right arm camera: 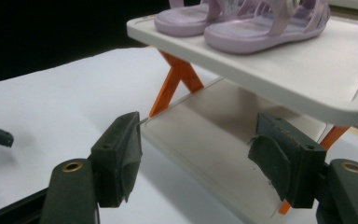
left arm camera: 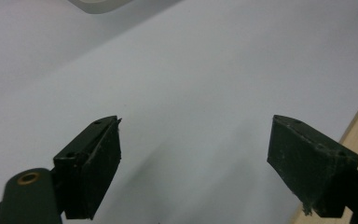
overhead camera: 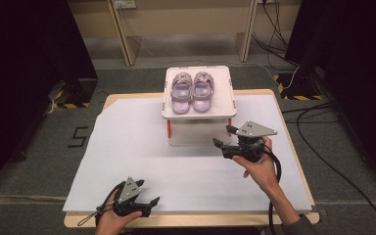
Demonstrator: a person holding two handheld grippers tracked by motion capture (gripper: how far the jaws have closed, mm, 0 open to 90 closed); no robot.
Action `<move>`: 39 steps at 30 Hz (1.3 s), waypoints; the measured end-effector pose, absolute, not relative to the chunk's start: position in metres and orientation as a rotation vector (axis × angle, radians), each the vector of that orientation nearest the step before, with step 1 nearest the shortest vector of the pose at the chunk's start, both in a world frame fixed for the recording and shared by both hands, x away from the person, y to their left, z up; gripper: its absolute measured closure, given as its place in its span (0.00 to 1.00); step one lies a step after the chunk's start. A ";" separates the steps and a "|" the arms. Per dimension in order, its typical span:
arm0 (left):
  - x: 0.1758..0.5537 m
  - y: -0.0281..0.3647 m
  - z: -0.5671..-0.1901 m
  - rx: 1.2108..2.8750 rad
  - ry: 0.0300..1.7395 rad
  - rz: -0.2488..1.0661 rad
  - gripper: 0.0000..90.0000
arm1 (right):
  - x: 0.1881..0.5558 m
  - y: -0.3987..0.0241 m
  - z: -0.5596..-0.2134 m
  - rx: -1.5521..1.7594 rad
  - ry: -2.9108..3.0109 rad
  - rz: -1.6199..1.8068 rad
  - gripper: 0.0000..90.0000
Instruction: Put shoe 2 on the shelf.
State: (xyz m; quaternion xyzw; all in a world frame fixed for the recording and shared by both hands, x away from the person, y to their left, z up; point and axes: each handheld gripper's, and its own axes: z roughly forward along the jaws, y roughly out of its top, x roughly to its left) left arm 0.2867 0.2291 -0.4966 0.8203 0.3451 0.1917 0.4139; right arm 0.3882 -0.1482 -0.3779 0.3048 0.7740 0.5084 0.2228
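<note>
Lilac strappy sandals (overhead camera: 192,91) paired on smooth white two-tier shelf (overhead camera: 225,93), orange-legged; left gripper (overhead camera: 147,204) and right gripper (overhead camera: 225,135) both released.

Each hand carries a black two-jaw gripper topped by a grey three-cornered plate: the left gripper (overhead camera: 147,205) and the right gripper (overhead camera: 223,135). Black cables trail from both. The jaws end in dark, worn rubber pads (right arm camera: 121,156) with brass-ringed screw holes. A grey sleeve (overhead camera: 301,226) covers the right forearm.
</note>
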 end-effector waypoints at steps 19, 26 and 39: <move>0.286 0.229 -0.494 2.062 0.859 0.490 0.19 | 0.372 -0.142 -0.418 0.815 2.222 1.402 0.36; 0.286 0.225 -0.494 2.076 0.832 0.483 0.19 | 0.365 -0.140 -0.429 0.805 2.257 1.359 0.35; 0.286 0.226 -0.495 2.075 0.836 0.482 0.19 | 0.357 -0.151 -0.449 0.853 2.296 1.304 0.32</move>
